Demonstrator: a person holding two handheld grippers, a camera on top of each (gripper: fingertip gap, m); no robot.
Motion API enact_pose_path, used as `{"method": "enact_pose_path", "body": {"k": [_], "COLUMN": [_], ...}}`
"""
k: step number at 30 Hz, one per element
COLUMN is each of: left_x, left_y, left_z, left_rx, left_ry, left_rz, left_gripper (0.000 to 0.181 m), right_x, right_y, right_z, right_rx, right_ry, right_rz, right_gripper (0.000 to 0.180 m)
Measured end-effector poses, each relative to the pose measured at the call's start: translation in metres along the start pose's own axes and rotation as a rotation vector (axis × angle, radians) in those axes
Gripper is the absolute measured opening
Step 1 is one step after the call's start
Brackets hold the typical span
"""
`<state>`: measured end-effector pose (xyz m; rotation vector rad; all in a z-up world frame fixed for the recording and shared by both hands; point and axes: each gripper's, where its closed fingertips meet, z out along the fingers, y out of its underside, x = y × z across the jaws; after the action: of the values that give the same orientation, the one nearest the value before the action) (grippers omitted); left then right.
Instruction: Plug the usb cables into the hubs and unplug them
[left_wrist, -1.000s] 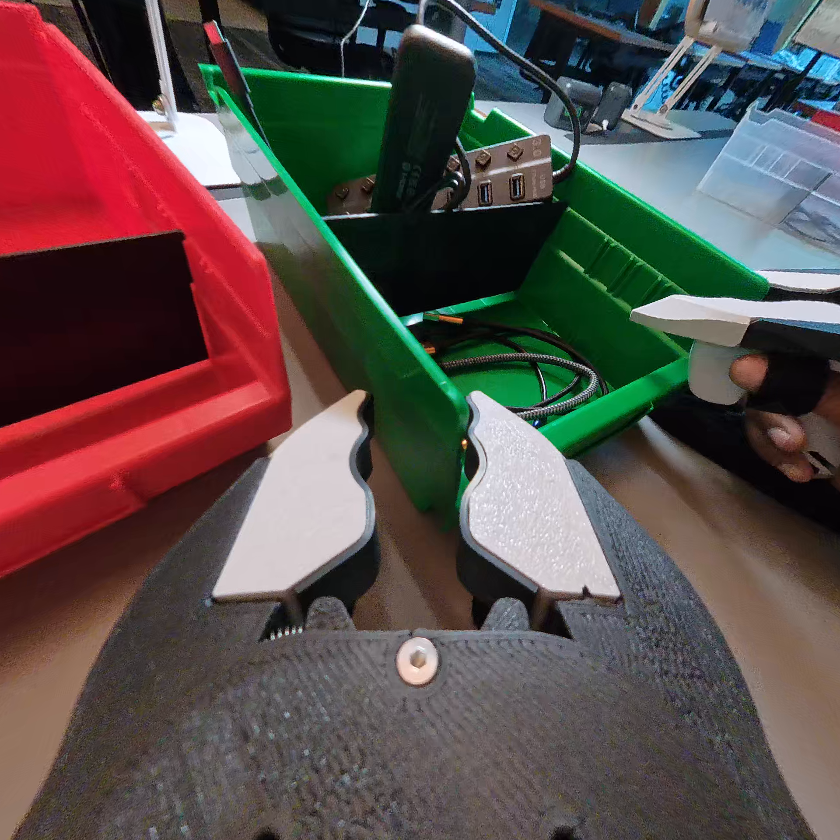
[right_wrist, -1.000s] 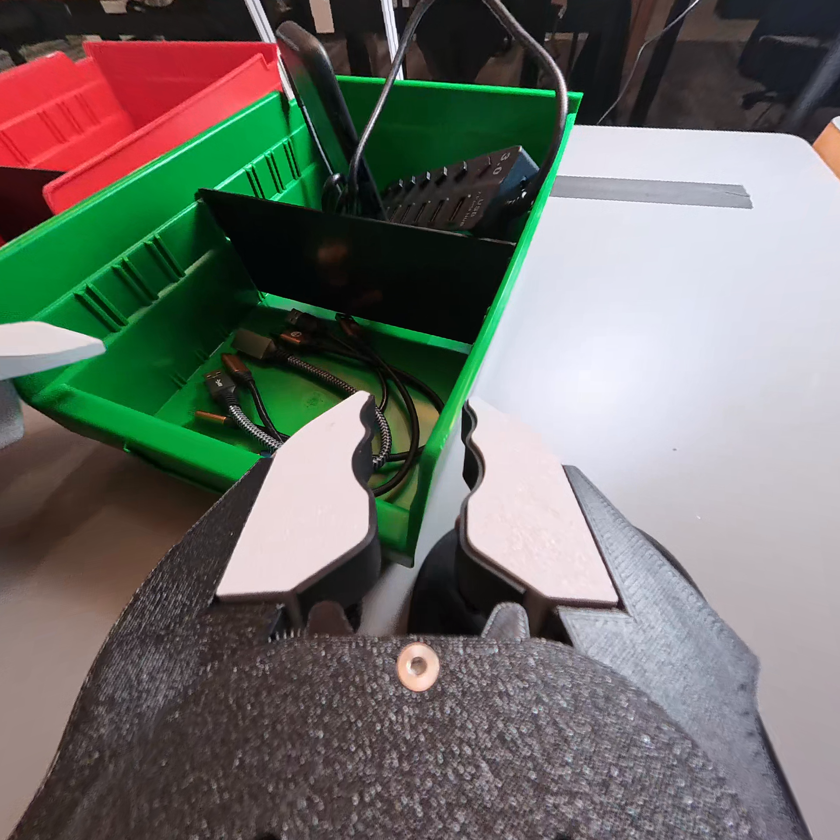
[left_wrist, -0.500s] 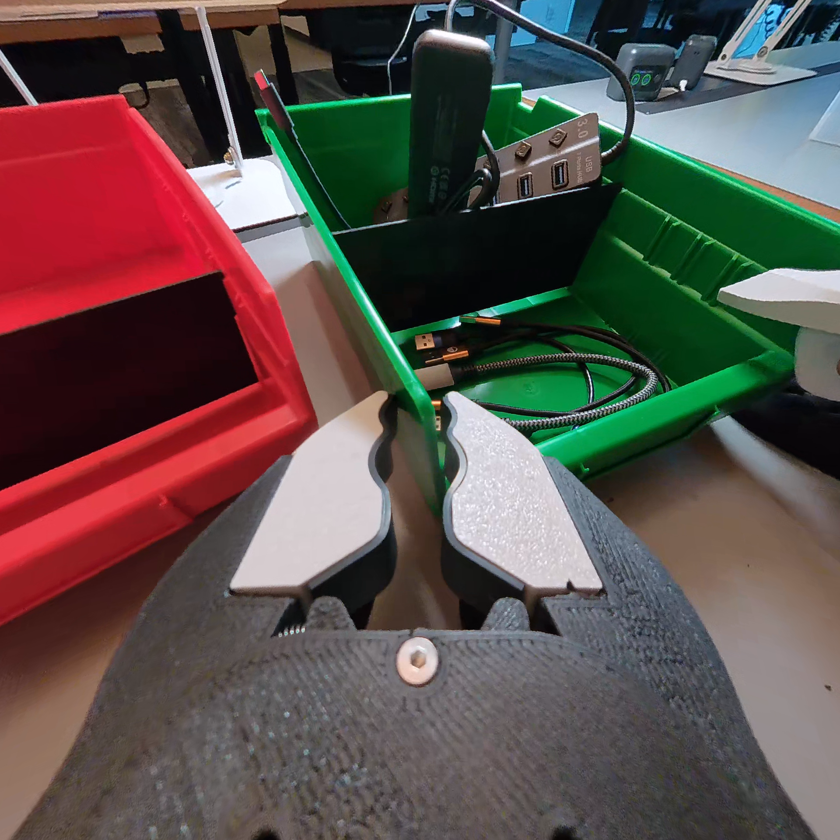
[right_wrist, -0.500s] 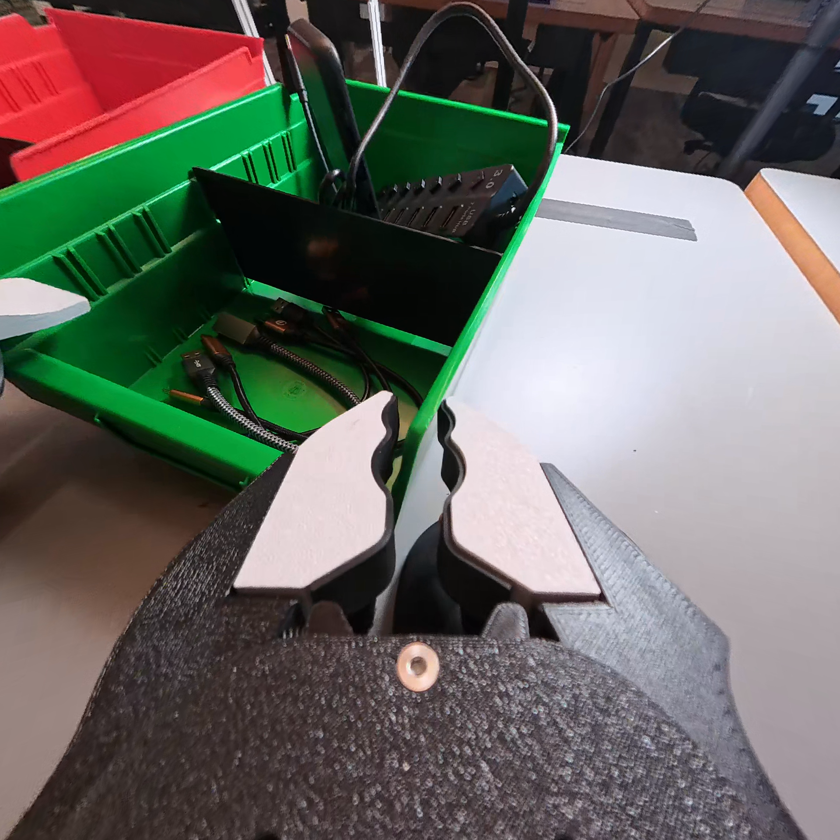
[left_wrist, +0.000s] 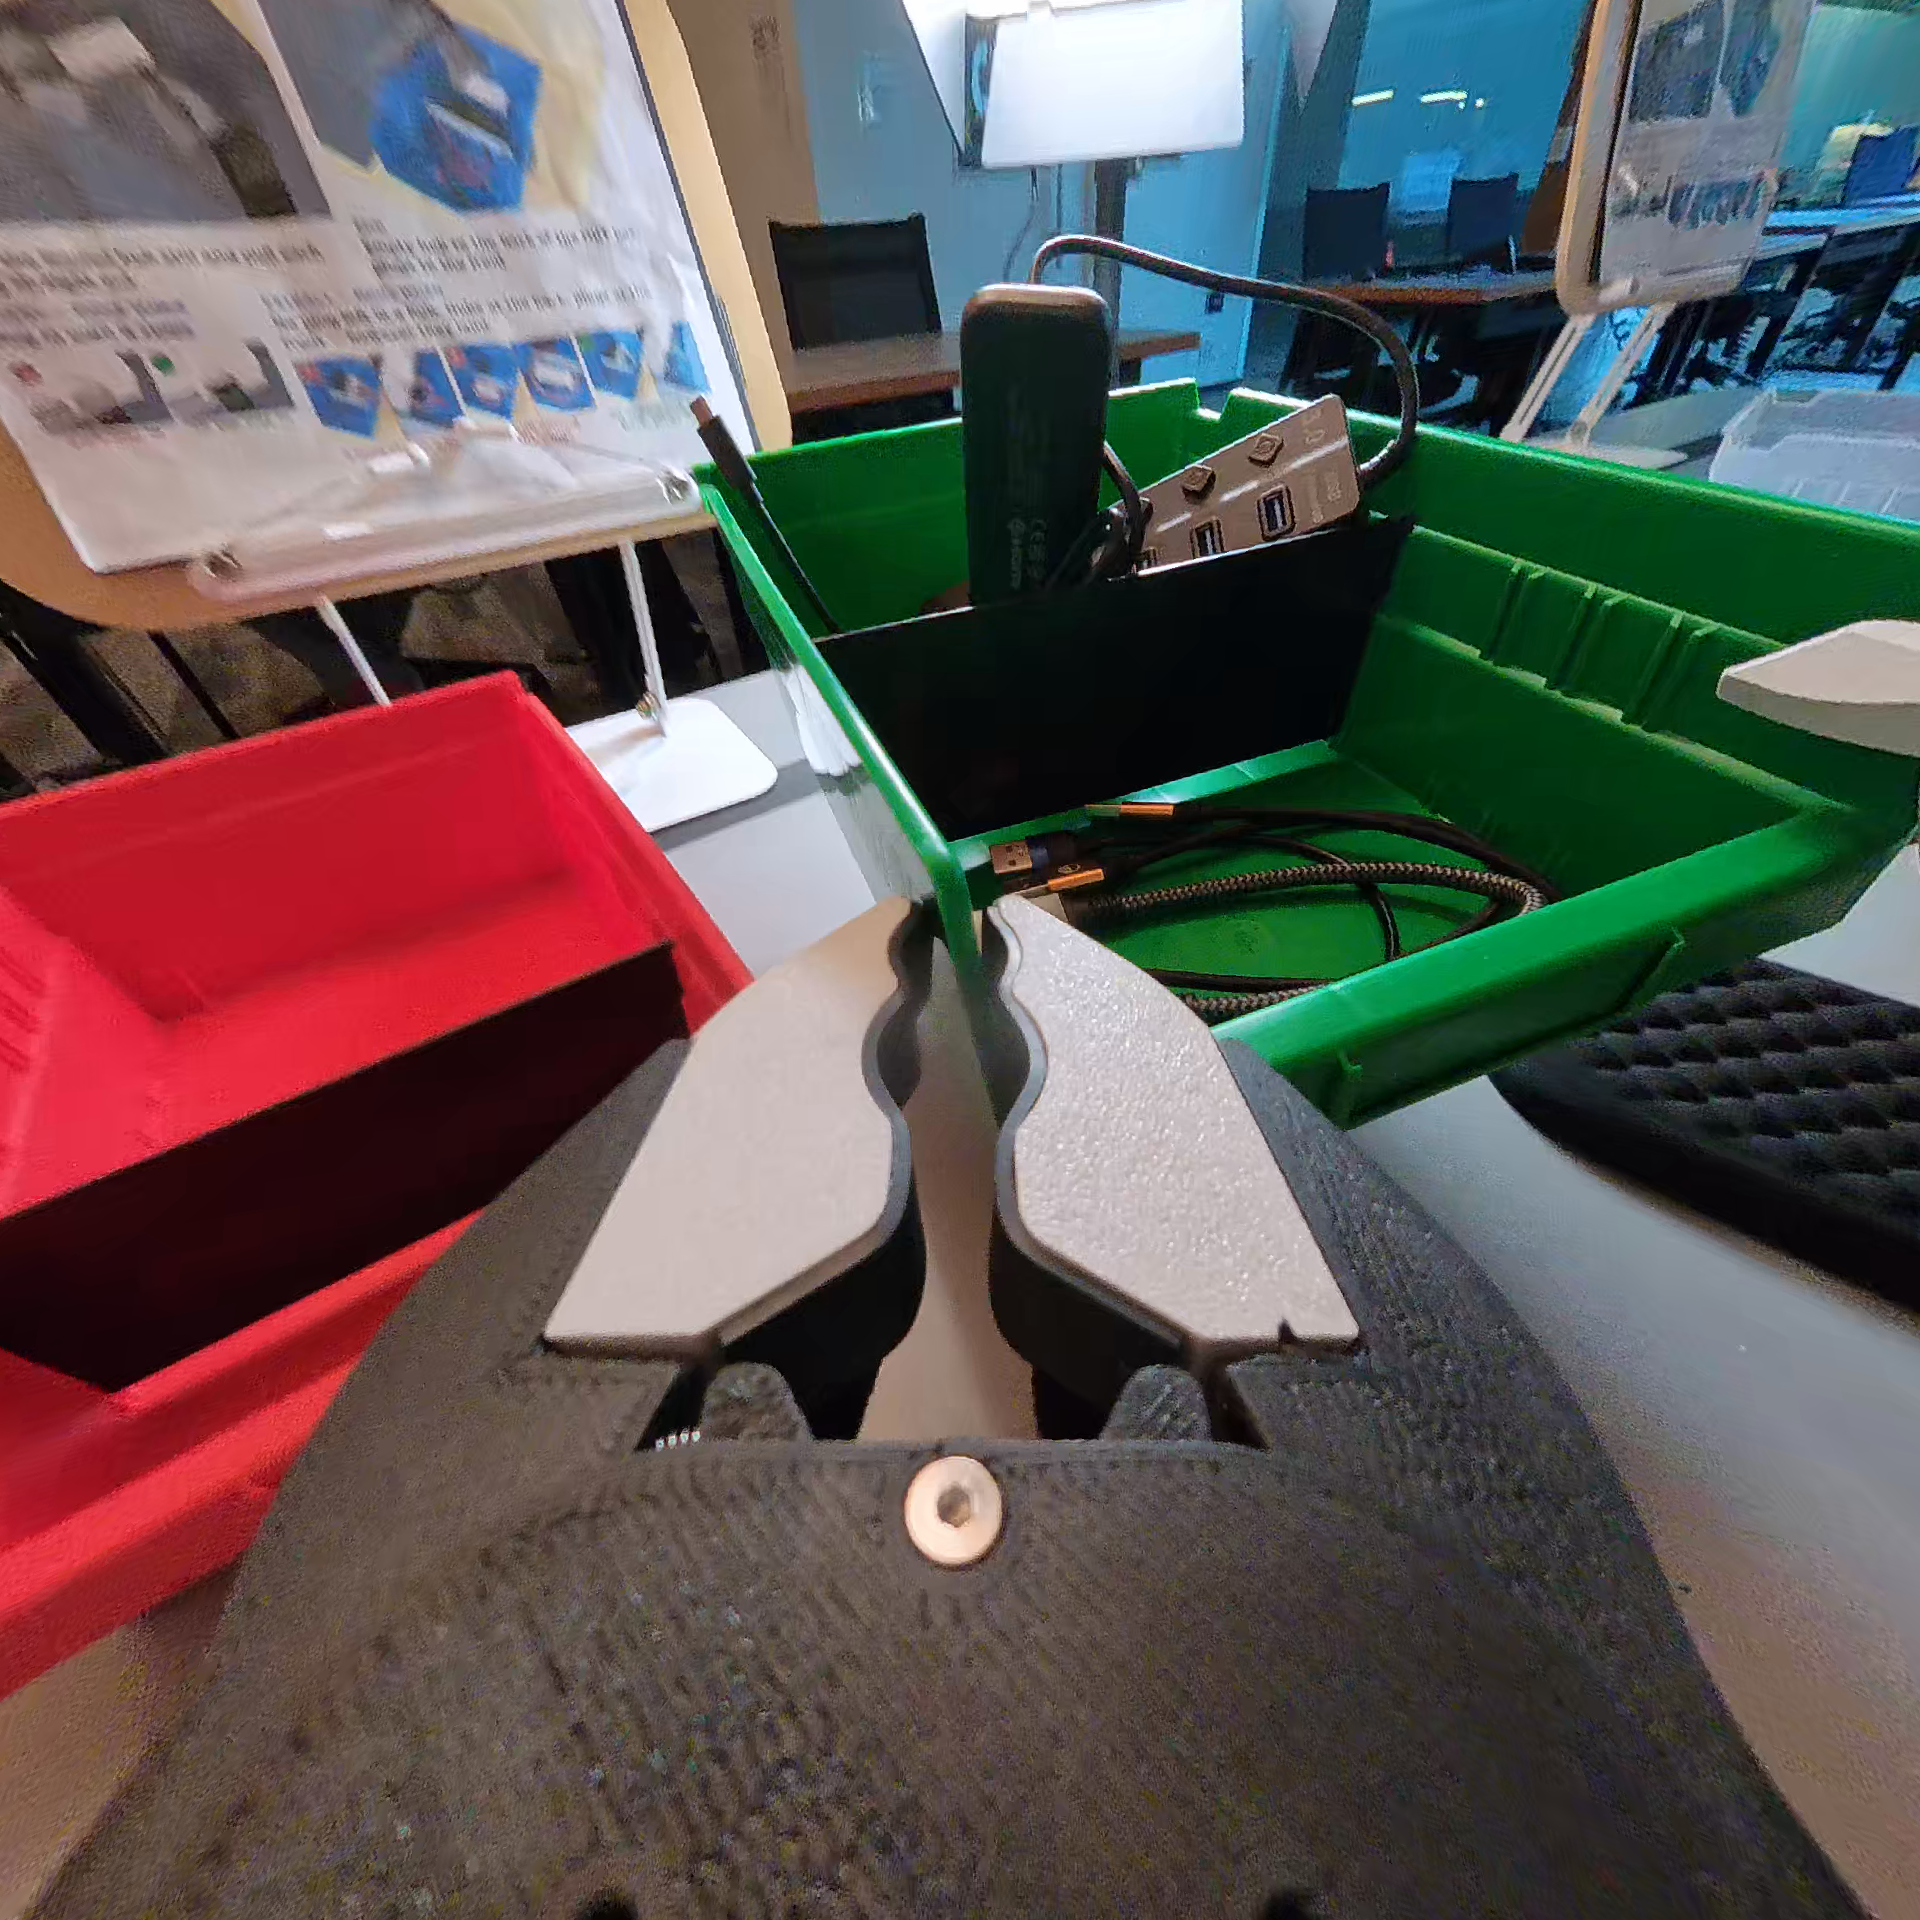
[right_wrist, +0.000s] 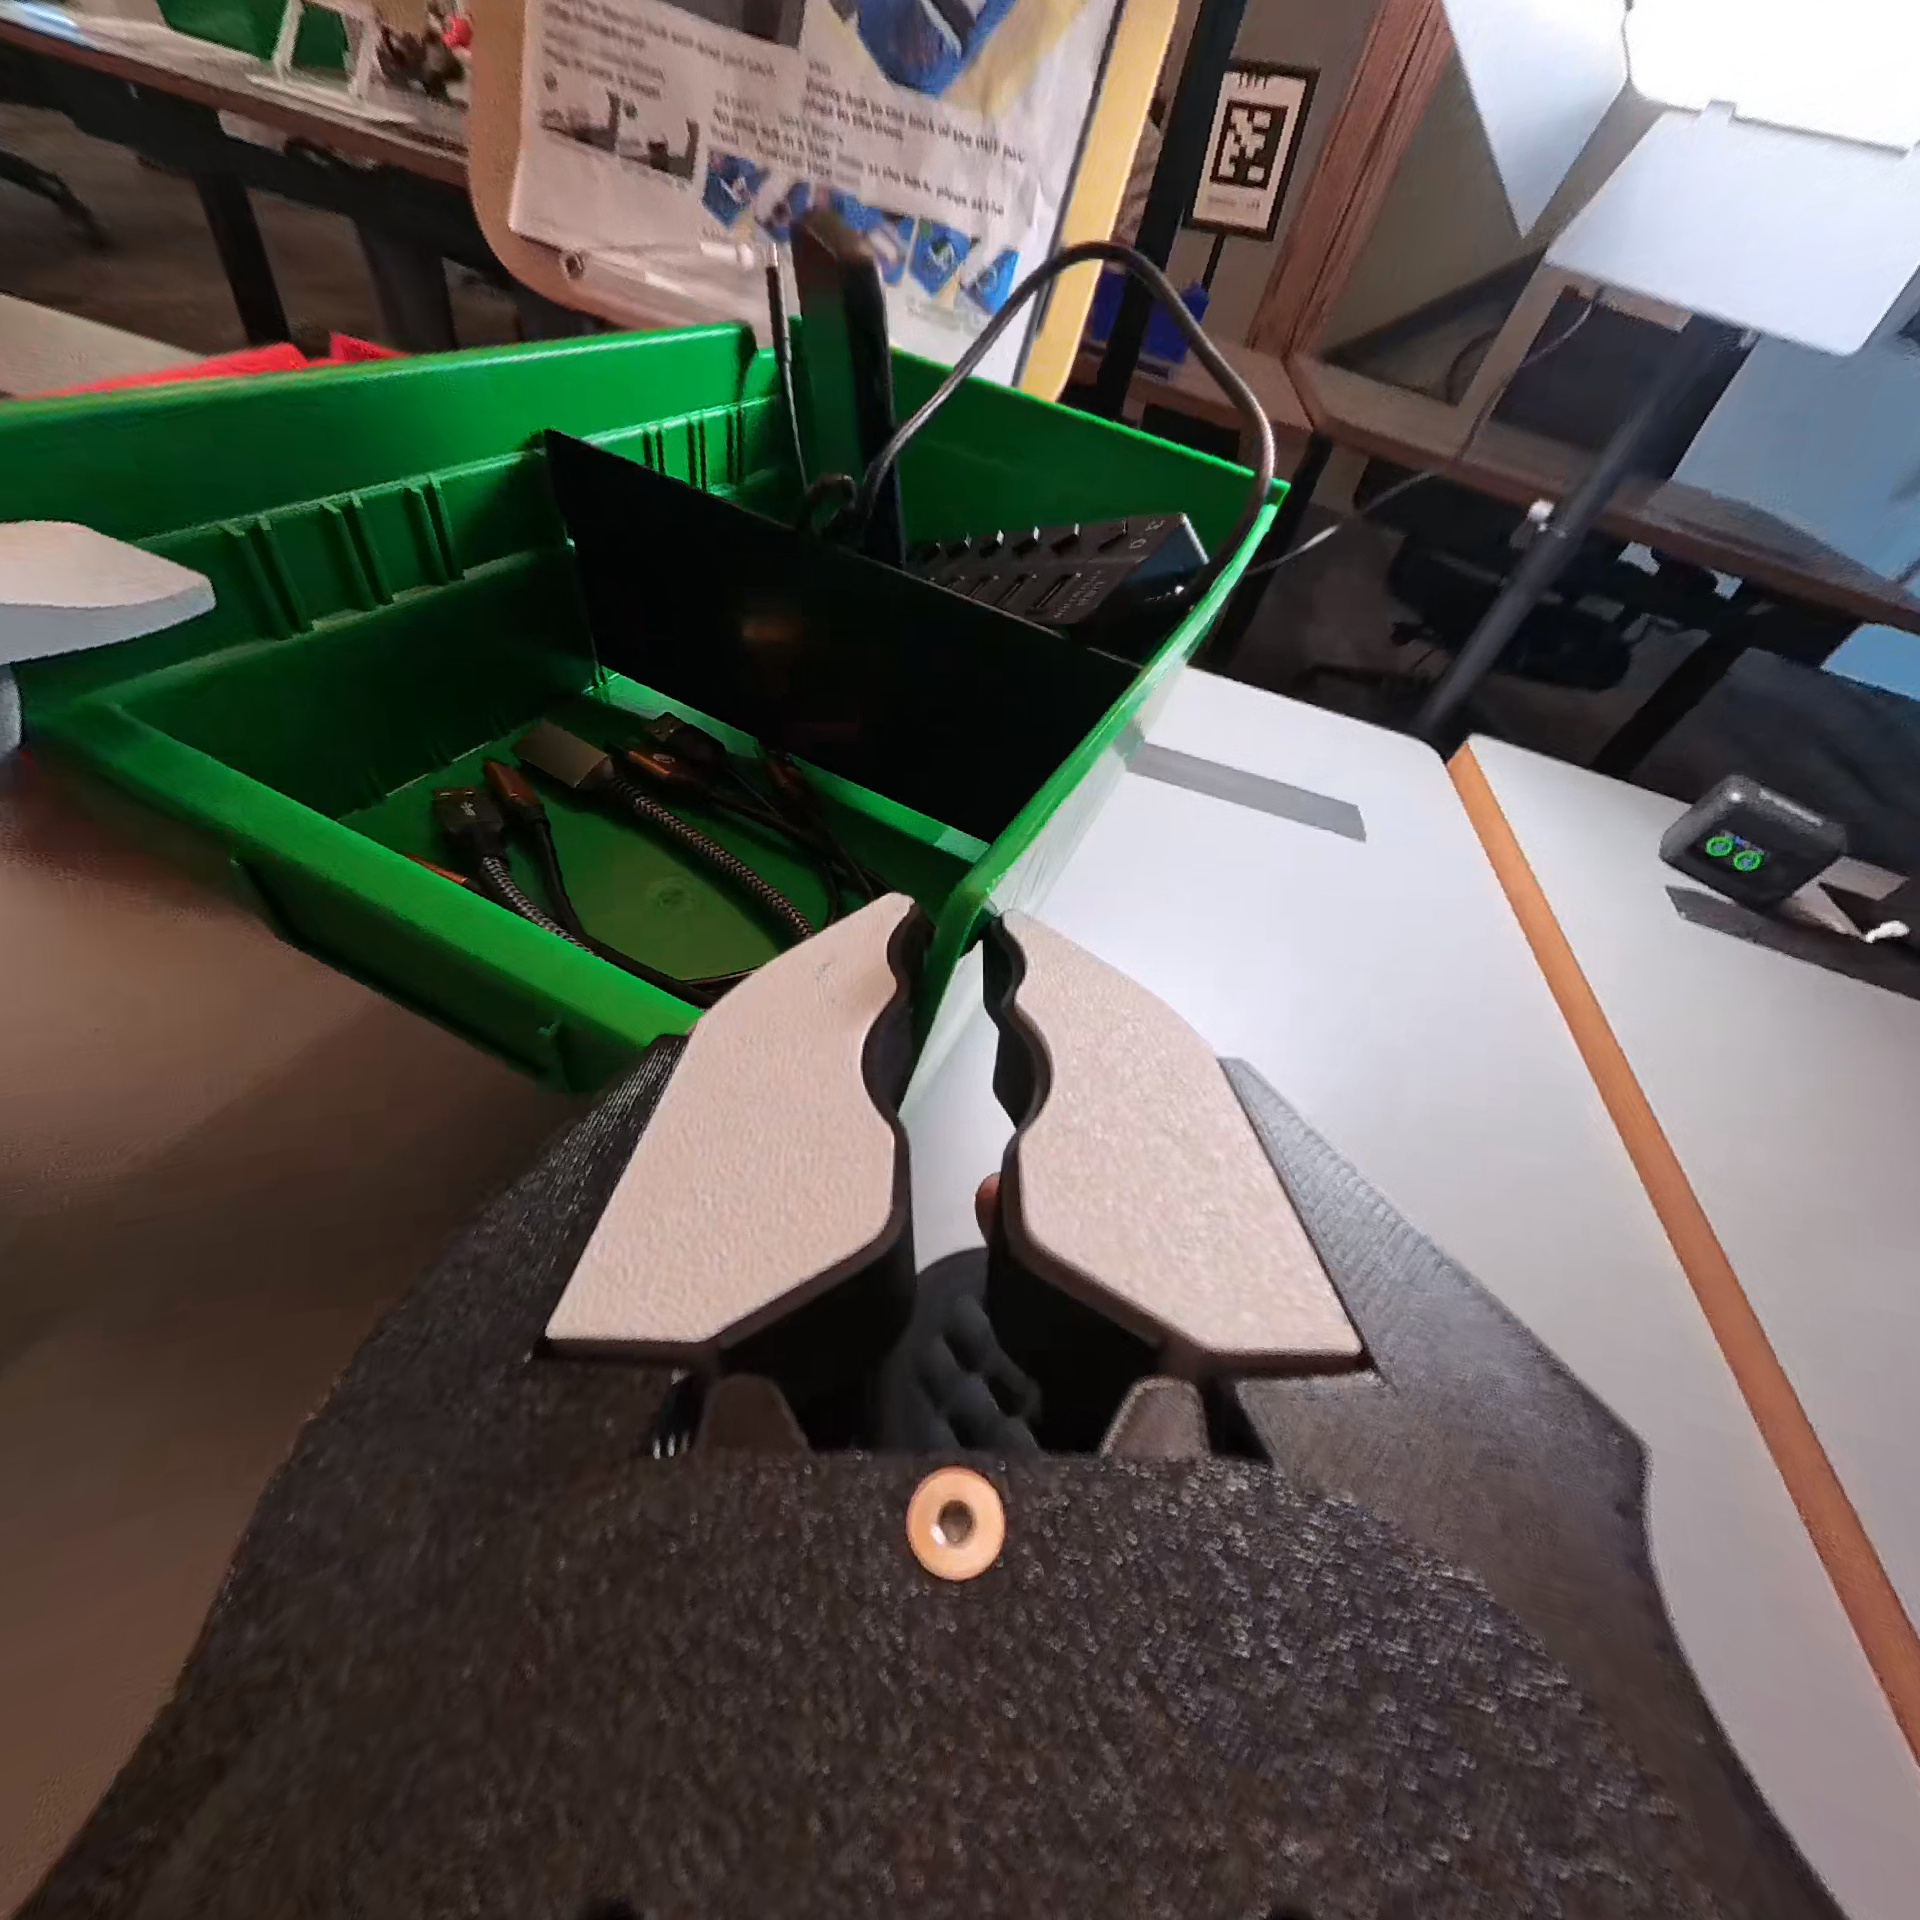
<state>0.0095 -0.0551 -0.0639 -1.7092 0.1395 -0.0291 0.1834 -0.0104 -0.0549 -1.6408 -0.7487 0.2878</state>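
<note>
A green bin (left_wrist: 1558, 540) holds several USB cables (left_wrist: 1299, 904) in its front compartment, in front of a black divider (left_wrist: 1101, 686). Behind the divider a black hub (left_wrist: 1029, 436) stands upright and a grey hub (left_wrist: 1257, 488) leans beside it. My left gripper (left_wrist: 951, 925) is shut on the bin's near left wall corner. My right gripper (right_wrist: 951, 925) is shut on the near right wall corner of the bin (right_wrist: 312, 447). The cables (right_wrist: 644, 831) and a dark hub (right_wrist: 1049, 571) show in the right wrist view. Each gripper's fingertip shows at the edge of the other's view.
A red bin (left_wrist: 312, 935) sits close on the left. A black foam mat (left_wrist: 1745, 1091) lies under the green bin's front right. An instruction sheet on a stand (left_wrist: 312, 260) stands behind. The white table (right_wrist: 1299, 1039) spreads to the right, with a small black device (right_wrist: 1745, 847) beyond its edge.
Both grippers have closed from open onto the green bin's front wall corners. Both views have tipped upward, and the bin's front looks raised off the table.
</note>
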Motion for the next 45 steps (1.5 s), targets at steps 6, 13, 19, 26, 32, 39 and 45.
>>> {"method": "enact_pose_path", "body": {"k": [6,13,19,26,32,39,45], "left_x": [-0.035,-0.127,-0.196,-0.254,-0.286,-0.313,-0.312], "left_y": [-0.05,-0.077,-0.07,-0.043,-0.017,0.037,0.06], "left_z": [-0.041,-0.126,-0.206,-0.267,-0.289,-0.277,-0.255], "left_rx": [0.104,0.183,0.203,0.176,0.077,0.097,0.116], "left_ry": [-0.096,-0.324,-0.502,-0.641,-0.682,-0.654,-0.606], "left_rz": [0.032,0.02,0.0,-0.004,0.02,-0.049,-0.101], "left_gripper": [0.008,0.007,0.007,0.007,0.007,0.006,0.006], "right_x": [-0.029,-0.131,-0.232,-0.327,-0.384,-0.408,-0.397], "right_y": [-0.06,-0.128,-0.154,-0.151,-0.12,-0.075,-0.058], "right_z": [-0.001,0.024,0.05,0.077,0.094,0.109,0.118], "right_rx": [0.129,0.235,0.262,0.243,0.15,0.069,0.027], "right_ry": [-0.074,-0.257,-0.473,-0.637,-0.759,-0.77,-0.748], "right_rz": [0.0,-0.093,-0.064,-0.025,0.009,-0.019,-0.025], "right_gripper": [0.01,0.011,0.011,0.011,0.012,0.015,0.016]}}
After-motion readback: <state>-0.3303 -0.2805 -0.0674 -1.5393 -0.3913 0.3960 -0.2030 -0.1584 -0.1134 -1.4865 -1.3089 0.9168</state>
